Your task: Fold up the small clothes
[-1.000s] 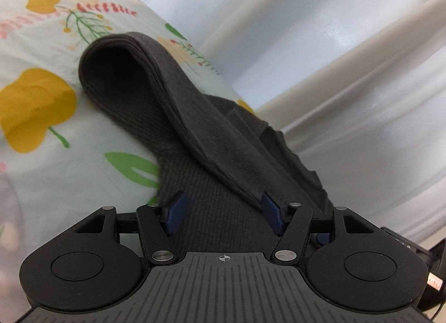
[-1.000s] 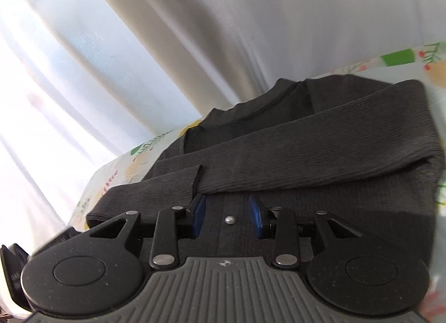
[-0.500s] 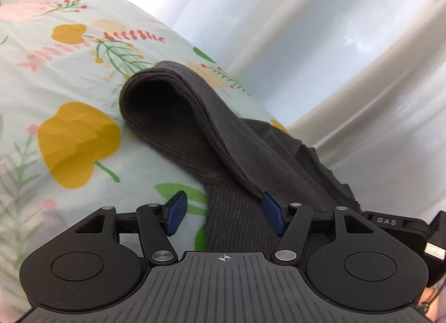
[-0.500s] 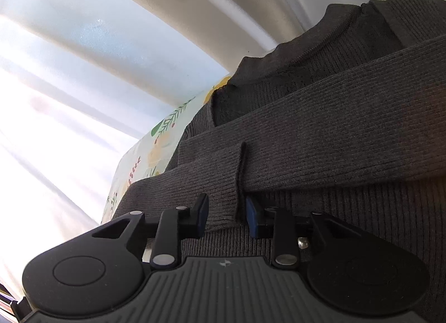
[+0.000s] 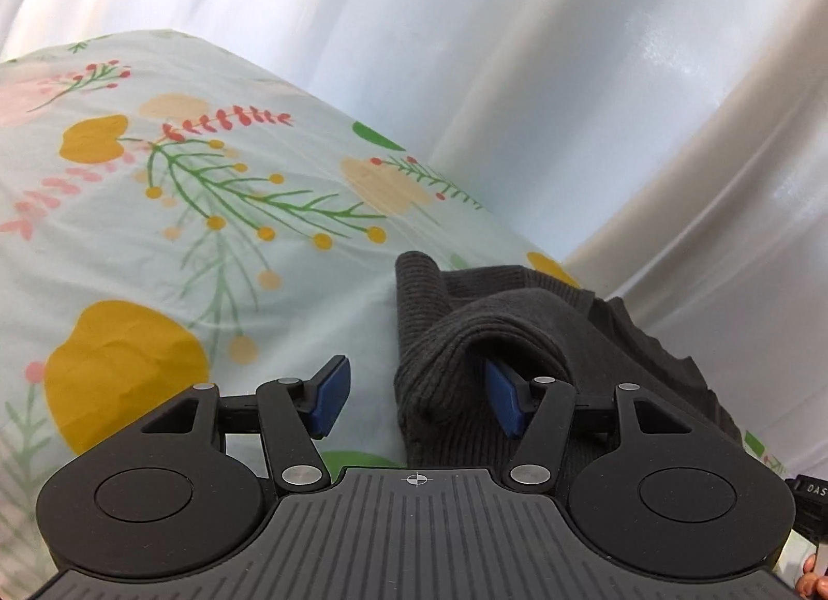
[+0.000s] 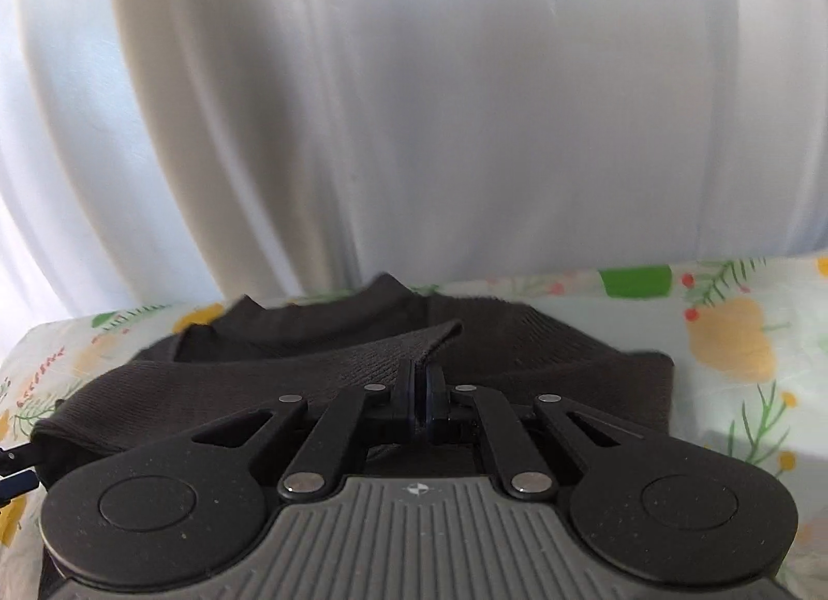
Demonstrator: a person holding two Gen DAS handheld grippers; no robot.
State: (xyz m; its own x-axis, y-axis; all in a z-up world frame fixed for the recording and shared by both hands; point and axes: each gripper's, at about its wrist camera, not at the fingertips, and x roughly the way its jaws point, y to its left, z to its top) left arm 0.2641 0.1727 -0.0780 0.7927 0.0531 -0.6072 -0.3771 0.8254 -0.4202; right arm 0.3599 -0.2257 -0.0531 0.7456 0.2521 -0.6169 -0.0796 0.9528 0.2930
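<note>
Currently two wrist views, both over a floral cloth (image 5: pixel 217 217) with white curtains (image 5: pixel 517 57) behind; what lies under the cloth cannot be told

Left wrist view: left gripper (image 5: pixel 416 401) has its fingers (image 5: pixel 331 395) standing at a middling gap, pads not pressing anything. Dark grey ribbed knit garment (image 5: pixel 466 341) lies on the cloth at right of centre; a fold of it humps over the right-hand blue pad, partly hiding it, while the left-hand pad stands clear over bare cloth. Only this view shows the large yellow flower print and the red and green sprigs on the open cloth to the left. At the right edge a black part carries white letters "DAS", cut off by the frame; a fingertip of the person (image 5: pixel 810 587) shows in the bottom right corner

Right wrist view: right gripper (image 6: pixel 420 393) has its fingers drawn together with a strip of the garment (image 6: pixel 233 367) pinched between them, the strip's free end sticking up and to the right just past the tips. Only this view shows the garment spread wide across the cloth, with its neckline towards the curtains. Picture somewhat blurred. No writing readable here

No containers in either view
</note>
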